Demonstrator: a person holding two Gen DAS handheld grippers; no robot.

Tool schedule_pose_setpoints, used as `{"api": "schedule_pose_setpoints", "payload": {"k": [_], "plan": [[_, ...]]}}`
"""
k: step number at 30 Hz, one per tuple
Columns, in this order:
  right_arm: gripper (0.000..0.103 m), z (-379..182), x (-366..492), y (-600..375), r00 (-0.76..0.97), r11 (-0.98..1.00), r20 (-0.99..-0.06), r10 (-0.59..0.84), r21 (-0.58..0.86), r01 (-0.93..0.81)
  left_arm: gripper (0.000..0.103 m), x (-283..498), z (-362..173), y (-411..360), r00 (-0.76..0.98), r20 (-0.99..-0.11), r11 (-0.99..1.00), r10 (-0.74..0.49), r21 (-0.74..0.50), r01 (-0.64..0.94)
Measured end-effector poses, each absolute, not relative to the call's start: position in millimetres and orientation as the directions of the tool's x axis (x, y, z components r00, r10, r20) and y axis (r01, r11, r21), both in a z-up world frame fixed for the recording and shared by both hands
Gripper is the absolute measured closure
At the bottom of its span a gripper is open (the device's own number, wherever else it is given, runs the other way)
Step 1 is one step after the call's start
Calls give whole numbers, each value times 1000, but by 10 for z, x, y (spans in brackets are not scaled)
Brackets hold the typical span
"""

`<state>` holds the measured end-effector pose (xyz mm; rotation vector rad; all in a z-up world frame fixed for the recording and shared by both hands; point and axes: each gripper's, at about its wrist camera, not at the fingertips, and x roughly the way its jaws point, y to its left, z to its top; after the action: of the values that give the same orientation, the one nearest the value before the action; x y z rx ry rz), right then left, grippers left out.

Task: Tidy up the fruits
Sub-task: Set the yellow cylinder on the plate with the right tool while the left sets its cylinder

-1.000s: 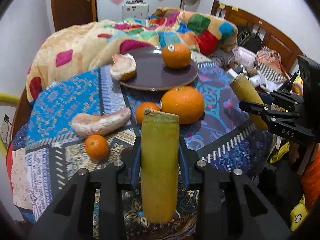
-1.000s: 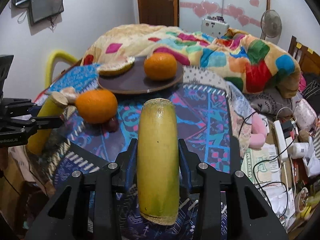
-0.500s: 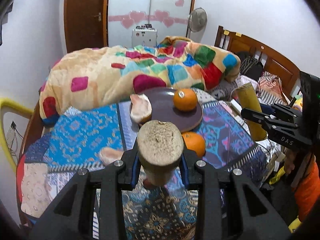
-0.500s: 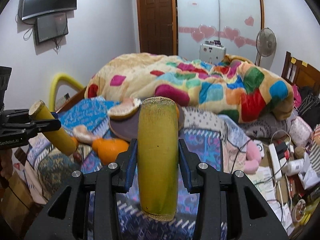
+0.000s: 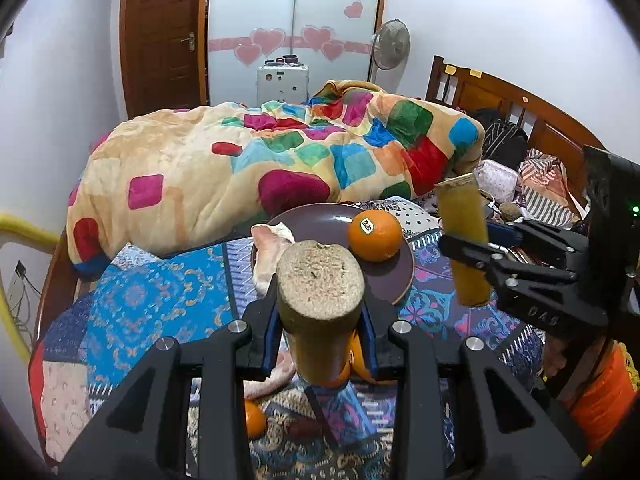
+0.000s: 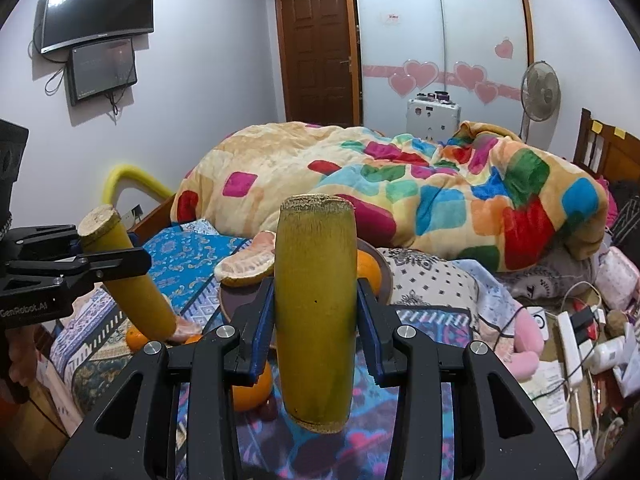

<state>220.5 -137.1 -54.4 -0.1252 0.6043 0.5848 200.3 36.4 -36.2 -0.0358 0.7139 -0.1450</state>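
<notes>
My left gripper point(image 5: 320, 344) is shut on a yellow-green sugarcane piece point(image 5: 320, 320), tilted so its cut end faces the camera; it shows in the right wrist view point(image 6: 120, 276). My right gripper point(image 6: 316, 316) is shut on a second, upright sugarcane piece point(image 6: 316, 312), also seen in the left wrist view point(image 5: 464, 240). Both are held above the patterned tablecloth point(image 5: 160, 300). A dark plate point(image 5: 384, 276) holds a stickered orange point(image 5: 374, 234) and a pomelo segment point(image 5: 268, 244). Other oranges point(image 6: 250, 390) and a small one point(image 5: 254, 418) lie on the cloth.
A colourful blanket point(image 5: 280, 152) covers the bed behind the table. A wooden headboard point(image 5: 520, 120) and cluttered bags stand at the right. Cables and a power strip point(image 6: 568, 344) lie at the right. A yellow tube point(image 6: 132, 180) curves at the left.
Both grippers have risen and tilted upward with their sugarcane pieces. More of the room shows, and the table's fruit sits lower in both views.
</notes>
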Motion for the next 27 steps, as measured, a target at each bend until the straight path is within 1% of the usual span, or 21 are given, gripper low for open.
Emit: {"api": "schedule_pose_setpoints", "payload": {"k": [8,15,17,27], "plan": [[68,-687,2444,-1214,638,817,-593,491,61,-573,70,2344,-496,310,729,-667,987,-152,-69,143],[68,-802,2607,-1076,613,800,-613,498,53,-597,70,2653,-666,308,693,-698,982,-183,-94,165],[68,-823,2631,-1024,613,796,-615,495,39,-604,70,2714,-674,309,694,-695,980,-191,-96,173],[67,-911,2770,-896,585,781,-641,497,37,-623,70,3002,-758,364,683,-708,984,-178,-117,135]]}}
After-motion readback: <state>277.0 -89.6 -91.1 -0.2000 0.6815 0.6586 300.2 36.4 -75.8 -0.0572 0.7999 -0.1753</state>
